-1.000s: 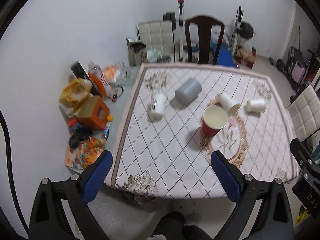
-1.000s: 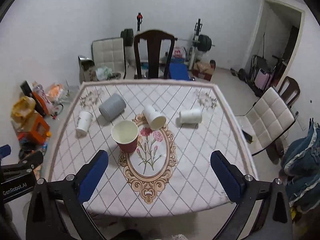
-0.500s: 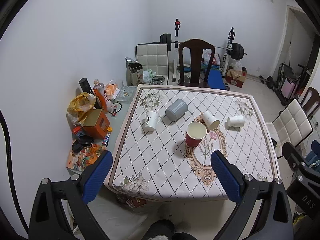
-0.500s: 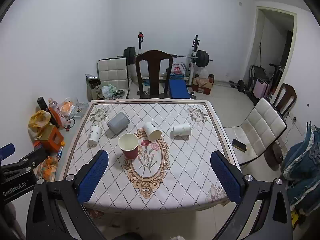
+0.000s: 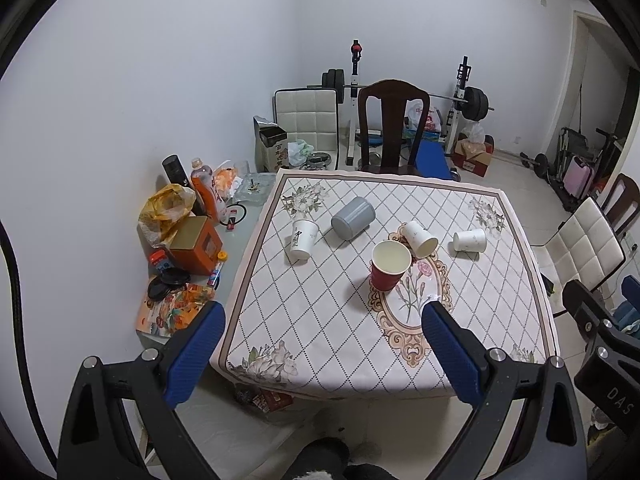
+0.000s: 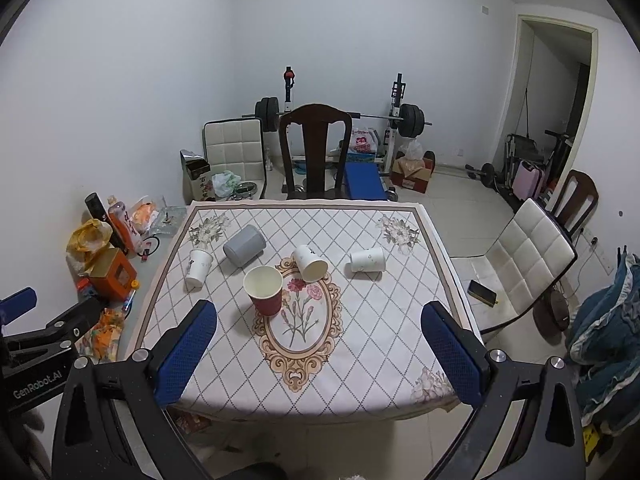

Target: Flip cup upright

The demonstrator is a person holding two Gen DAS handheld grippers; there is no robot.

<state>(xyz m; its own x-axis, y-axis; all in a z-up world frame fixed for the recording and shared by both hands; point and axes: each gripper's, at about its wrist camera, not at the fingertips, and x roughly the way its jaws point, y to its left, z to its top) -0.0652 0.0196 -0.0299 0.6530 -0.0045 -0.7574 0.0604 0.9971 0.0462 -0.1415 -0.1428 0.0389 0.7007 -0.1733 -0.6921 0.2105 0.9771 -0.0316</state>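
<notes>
A red paper cup [image 5: 389,265] [image 6: 265,289] stands upright near the middle of the table [image 5: 320,320] [image 6: 372,344]. A grey cup [image 5: 353,217] [image 6: 244,245] lies on its side behind it. Three white paper cups lie on their sides: one at the left [image 5: 303,239] [image 6: 197,268], one by the red cup [image 5: 419,238] [image 6: 310,263], one at the right [image 5: 469,239] [image 6: 367,260]. My left gripper [image 5: 320,348] and my right gripper [image 6: 318,354] are both open and empty, held well back above the table's near edge.
A dark wooden chair [image 5: 394,124] [image 6: 315,148] stands at the far side and a white padded chair [image 6: 524,256] at the right. Bottles, bags and an orange box [image 5: 196,246] crowd a low surface on the left. Gym gear lines the back wall.
Both grippers have pulled up and back from the table, so the cups look smaller and more of the room shows. The cups have not moved. Both grippers stay open.
</notes>
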